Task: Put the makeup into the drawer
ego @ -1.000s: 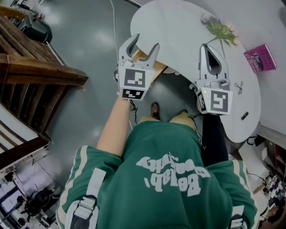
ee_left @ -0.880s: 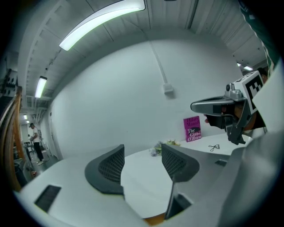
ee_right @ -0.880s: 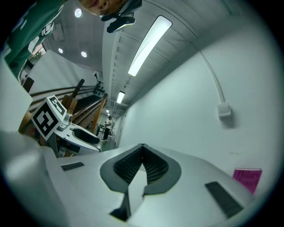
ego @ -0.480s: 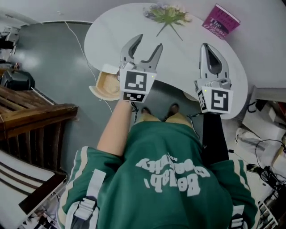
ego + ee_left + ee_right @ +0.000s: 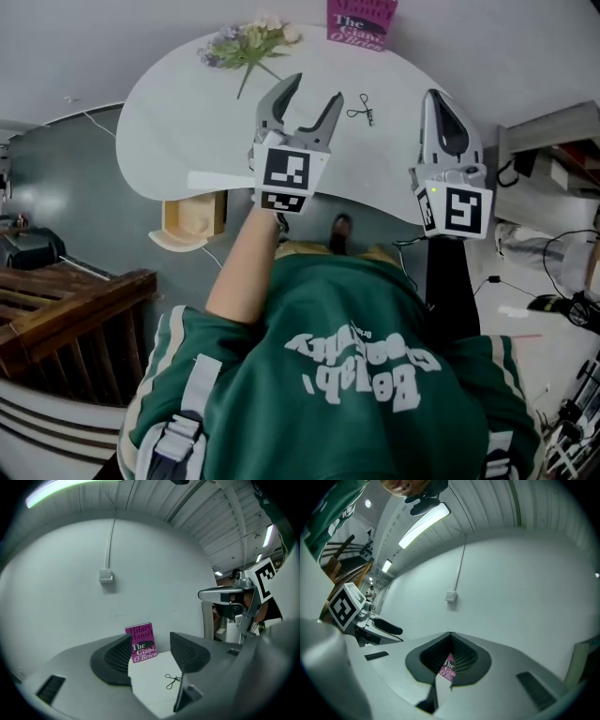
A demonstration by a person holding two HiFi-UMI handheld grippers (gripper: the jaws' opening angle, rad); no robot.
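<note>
1. The left gripper (image 5: 312, 94) has its tongs apart with nothing between them. The right gripper (image 5: 434, 99) has its tongs together and holds nothing. You hold both above the near edge of the worktop (image 5: 178, 112).
2. The makeup tool (image 5: 364, 110) is a thin black scissor-like piece, probably an eyelash curler. It lies flat on the worktop between the two grippers and towards the far edge, near the pink book (image 5: 361, 19). Neither gripper touches it.
3. The flowers (image 5: 248, 42) lie at the far left of the worktop, well apart from the tool.
4. The drawer (image 5: 192, 217) stands pulled out below the near edge, towards the left end. Its wooden inside looks bare.
5. Judged step: you are on the approach to the pick. Nothing is grasped yet and the drawer is already open.
6. Next move: bring the open left tongs forward and down over the tool. It is thin and lies flat, so set the tips close to the worktop and close on its middle. Then carry it back and left to the drawer.
</note>
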